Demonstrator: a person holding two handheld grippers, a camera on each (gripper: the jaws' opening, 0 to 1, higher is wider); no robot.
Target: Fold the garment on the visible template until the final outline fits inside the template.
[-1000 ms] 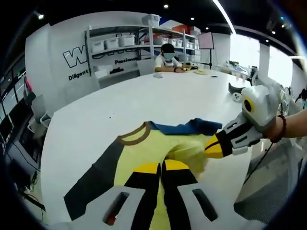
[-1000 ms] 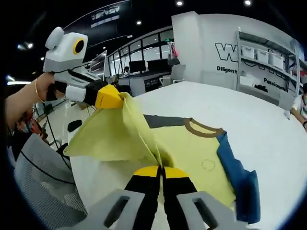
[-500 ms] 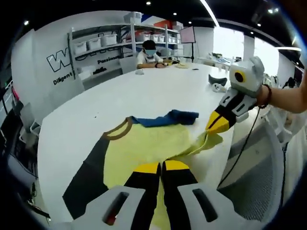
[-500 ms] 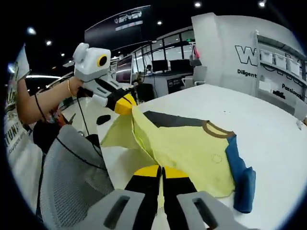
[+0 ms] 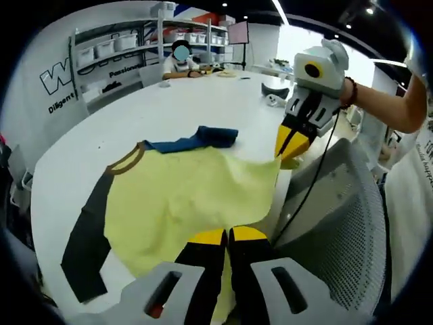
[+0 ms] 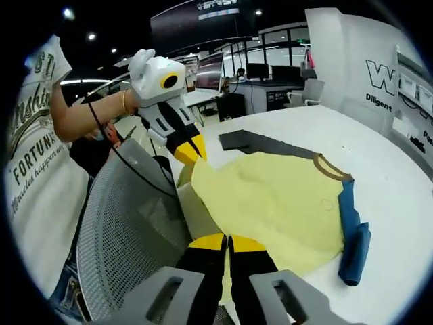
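Garment (image 5: 183, 196) position, left gripper view: a yellow shirt with a brown collar, one dark grey sleeve and one blue sleeve lies spread on the white tabletop (image 5: 223, 101). Its long axis runs from the hem at the near edge toward the collar, which points away from the camera and up-left in this view. The grey sleeve extends lower left; the blue sleeve lies bunched beyond the body. The left hand-held gripper (image 5: 228, 237) has its yellow-tipped jaws pressed together on the near hem. The right hand-held gripper (image 5: 292, 141) enters from the right, jaws closed on the hem corner at the tabletop edge. A grey mesh chair (image 5: 338, 223) stands beside the tabletop. This view also shows shelving (image 5: 115, 57) carrying white bins; their contents cannot be told. A person is seated at the far end of the tabletop.

Right gripper view: the garment (image 6: 277, 203) lies with collar to the right, grey sleeve toward the top, blue sleeve folded at lower right. The right hand-held gripper (image 6: 228, 239) pinches the hem with jaws together. The left hand-held gripper (image 6: 189, 150) pinches the opposite hem corner. This view adds the person's printed white shirt (image 6: 34, 169) and the mesh chair (image 6: 128, 230) back.
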